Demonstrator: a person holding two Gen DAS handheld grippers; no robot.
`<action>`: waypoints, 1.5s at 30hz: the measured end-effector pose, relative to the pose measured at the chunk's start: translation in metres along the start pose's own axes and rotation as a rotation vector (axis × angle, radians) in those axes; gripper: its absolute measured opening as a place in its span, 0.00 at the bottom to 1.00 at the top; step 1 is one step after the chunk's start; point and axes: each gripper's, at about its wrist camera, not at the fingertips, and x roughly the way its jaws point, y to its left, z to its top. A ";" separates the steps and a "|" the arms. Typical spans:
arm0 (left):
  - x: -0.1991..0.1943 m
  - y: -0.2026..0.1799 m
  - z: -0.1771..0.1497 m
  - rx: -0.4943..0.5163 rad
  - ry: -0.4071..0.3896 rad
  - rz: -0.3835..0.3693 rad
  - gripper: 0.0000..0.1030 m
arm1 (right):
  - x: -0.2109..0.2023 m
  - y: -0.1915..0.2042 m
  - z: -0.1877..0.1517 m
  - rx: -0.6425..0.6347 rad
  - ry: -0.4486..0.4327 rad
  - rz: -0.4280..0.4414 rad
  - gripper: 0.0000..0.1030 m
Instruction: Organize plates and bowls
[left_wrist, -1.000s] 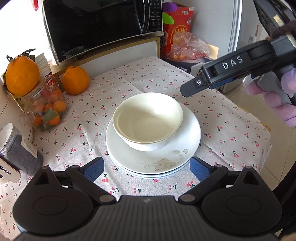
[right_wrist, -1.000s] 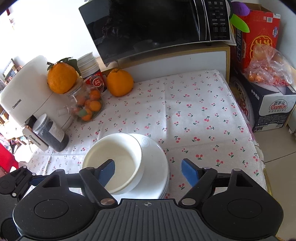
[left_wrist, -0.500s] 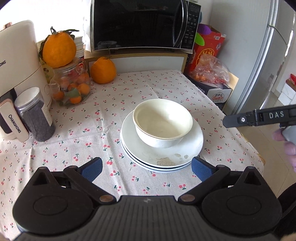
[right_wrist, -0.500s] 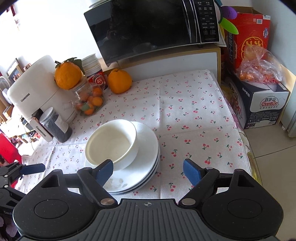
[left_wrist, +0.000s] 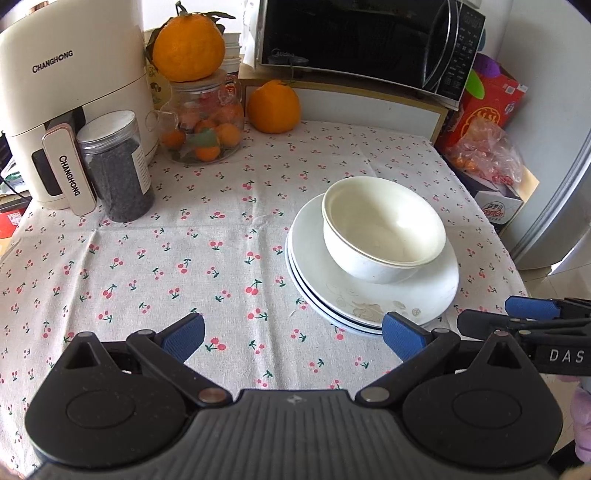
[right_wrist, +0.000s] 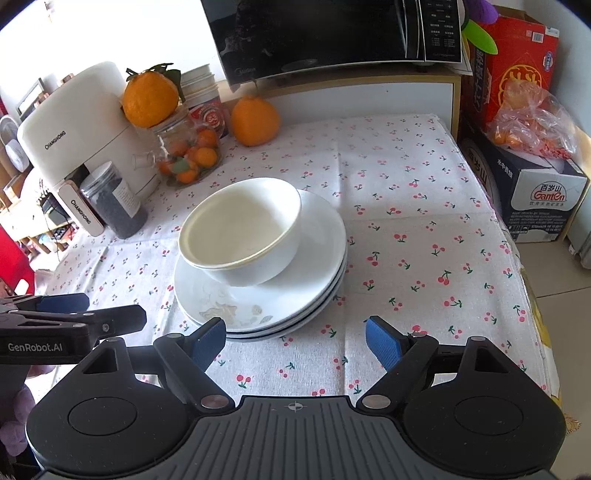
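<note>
Right wrist view: 2 nested white ceramic bowls (right_wrist: 240, 232) atop stacked white plates (right_wrist: 295, 291), leaf-patterned; both grippers (right_wrist: 295, 338) (left_wrist: 291, 334) wide open, empty.

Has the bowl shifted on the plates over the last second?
Cannot tell. Both cameras moved; the bowl sits off-centre on the plate stack, toward the jar side, as before.
</note>
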 end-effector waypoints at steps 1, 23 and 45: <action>0.001 0.000 -0.001 -0.003 -0.003 0.016 1.00 | 0.003 0.003 -0.002 -0.004 0.002 -0.014 0.82; 0.008 -0.011 -0.010 0.003 -0.019 0.169 1.00 | 0.022 0.028 -0.017 -0.032 0.003 -0.159 0.82; 0.013 -0.011 -0.013 0.009 0.016 0.177 1.00 | 0.021 0.020 -0.013 0.027 0.000 -0.177 0.83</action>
